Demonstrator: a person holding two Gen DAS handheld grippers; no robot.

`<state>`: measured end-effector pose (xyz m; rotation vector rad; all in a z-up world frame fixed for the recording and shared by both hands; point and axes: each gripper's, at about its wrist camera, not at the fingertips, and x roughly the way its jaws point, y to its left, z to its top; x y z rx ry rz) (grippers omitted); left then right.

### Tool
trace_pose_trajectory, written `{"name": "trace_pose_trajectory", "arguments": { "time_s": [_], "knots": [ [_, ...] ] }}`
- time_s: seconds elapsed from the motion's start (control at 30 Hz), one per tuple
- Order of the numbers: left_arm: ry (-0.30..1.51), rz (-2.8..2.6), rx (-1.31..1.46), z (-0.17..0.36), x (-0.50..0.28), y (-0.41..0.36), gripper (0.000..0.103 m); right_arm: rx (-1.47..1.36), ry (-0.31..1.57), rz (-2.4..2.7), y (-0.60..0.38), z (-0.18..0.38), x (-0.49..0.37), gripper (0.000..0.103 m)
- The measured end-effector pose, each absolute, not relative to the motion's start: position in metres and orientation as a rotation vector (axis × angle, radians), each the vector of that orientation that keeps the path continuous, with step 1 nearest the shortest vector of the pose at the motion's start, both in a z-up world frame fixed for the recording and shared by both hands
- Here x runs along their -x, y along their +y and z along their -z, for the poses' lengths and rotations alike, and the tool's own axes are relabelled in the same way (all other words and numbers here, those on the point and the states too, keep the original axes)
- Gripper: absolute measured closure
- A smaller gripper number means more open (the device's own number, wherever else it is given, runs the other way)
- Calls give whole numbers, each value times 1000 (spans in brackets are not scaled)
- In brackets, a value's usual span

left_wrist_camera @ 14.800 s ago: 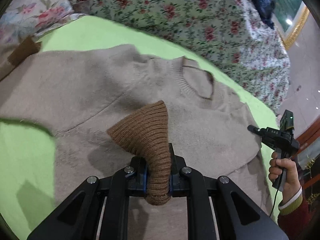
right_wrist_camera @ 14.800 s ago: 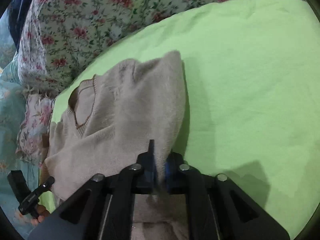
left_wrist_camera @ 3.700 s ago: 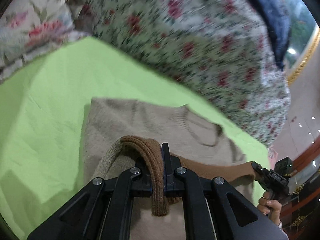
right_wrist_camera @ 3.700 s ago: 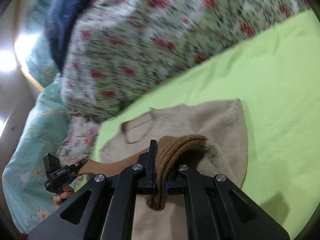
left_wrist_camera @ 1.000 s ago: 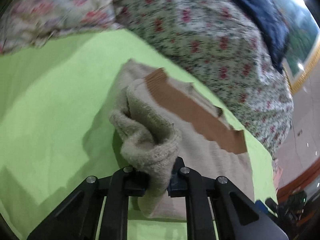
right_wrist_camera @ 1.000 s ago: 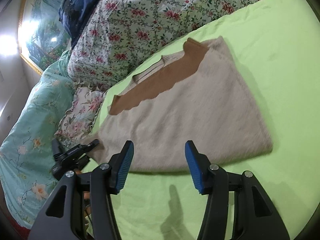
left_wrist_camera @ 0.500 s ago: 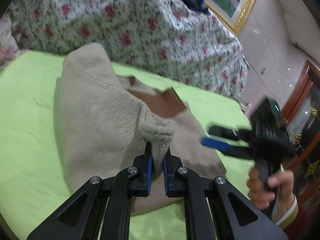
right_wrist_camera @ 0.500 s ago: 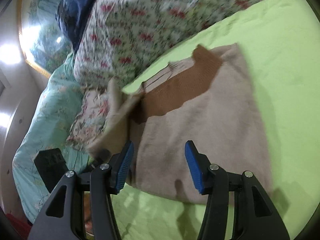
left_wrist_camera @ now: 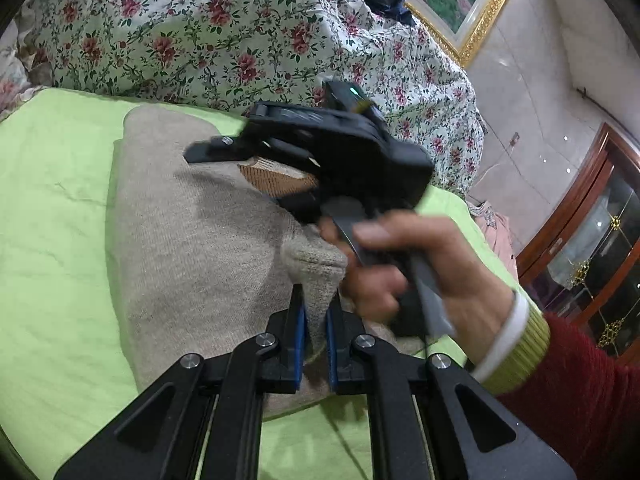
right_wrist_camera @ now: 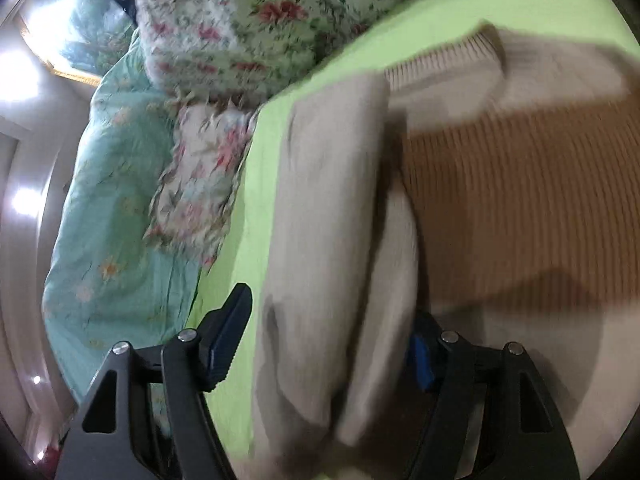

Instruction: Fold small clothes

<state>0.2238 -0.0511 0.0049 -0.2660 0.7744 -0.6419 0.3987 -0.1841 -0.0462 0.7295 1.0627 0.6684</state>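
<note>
While left gripper (left_wrist_camera: 316, 312) pinches sweater (left_wrist_camera: 192, 240), right gripper (left_wrist_camera: 320, 152) blocks view.

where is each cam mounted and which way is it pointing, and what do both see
Left wrist: on the left gripper, aimed down across the green sheet toward the floral quilt; its jaws pinch the beige sweater; the person's right hand crosses in front.
Right wrist: on the right gripper, close over the sweater's folded edge, which lies between its opening jaws; blurred.
Shared: sweater, its brown ribbed band, sheet, quilt.
</note>
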Motion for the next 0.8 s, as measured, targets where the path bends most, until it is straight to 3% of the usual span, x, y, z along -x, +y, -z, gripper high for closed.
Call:
{"name": "trace_pose_trajectory", "arguments": {
  "time_s": [0.03, 0.07, 0.1, 0.43, 0.63, 0.8],
  "knots": [
    [781, 641, 264, -5, -224, -52, 95, -726, 1054, -656, -185, 46, -405, 55],
    [783, 638, 262, -5, -225, -53, 95, -731, 1056, -651, -186, 45, -408, 77],
    [783, 641, 263, -6, -226, -55, 95, -745, 1053, -657, -188, 43, -411, 86],
    [754, 849, 243, -28, -207, -130, 95, -577, 802, -544, -273, -40, -332, 87],
    [907, 914, 217, 14, -219, -194, 95, -585, 897, -323, -343, 10, -302, 87],
    [933, 892, 168, 30, -218, -211, 95, -599, 915, -291, -356, 34, -297, 88]
  ]
}}
